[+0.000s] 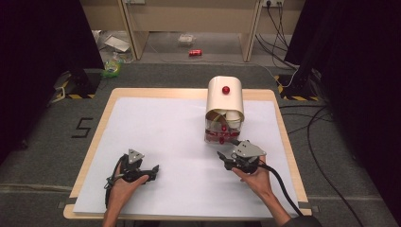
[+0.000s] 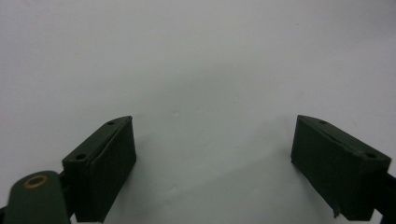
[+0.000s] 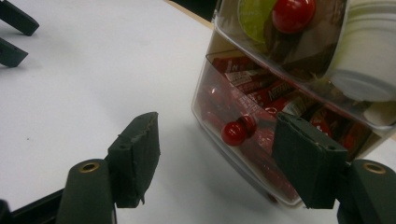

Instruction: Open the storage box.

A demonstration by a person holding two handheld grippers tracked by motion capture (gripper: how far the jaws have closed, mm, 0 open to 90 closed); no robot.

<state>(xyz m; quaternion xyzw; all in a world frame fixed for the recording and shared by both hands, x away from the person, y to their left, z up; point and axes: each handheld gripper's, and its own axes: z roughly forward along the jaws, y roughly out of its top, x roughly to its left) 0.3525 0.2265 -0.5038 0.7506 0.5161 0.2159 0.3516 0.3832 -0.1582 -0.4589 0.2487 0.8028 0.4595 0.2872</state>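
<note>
A small storage box [image 1: 225,101] with a cream curved lid and a red knob [image 1: 226,90] stands at the middle right of the white sheet [image 1: 165,127]. Its clear upper part holds white paper cups [image 3: 369,51]. Its clear lower drawer [image 3: 219,107] has a red knob [image 3: 233,133] and is full of red sachets. My right gripper [image 3: 222,158] is open, low on the sheet just in front of that drawer, with the knob a little beyond its jaws. My left gripper [image 2: 215,158] is open over bare sheet at the front left [image 1: 152,171], with nothing between its jaws.
The wooden table edge [image 1: 283,137] runs close behind the box on the right. On the floor beyond lie a red can [image 1: 195,52], a green packet [image 1: 112,66] and cables [image 1: 321,142]. The left gripper's jaws [image 3: 14,32] show far off in the right gripper view.
</note>
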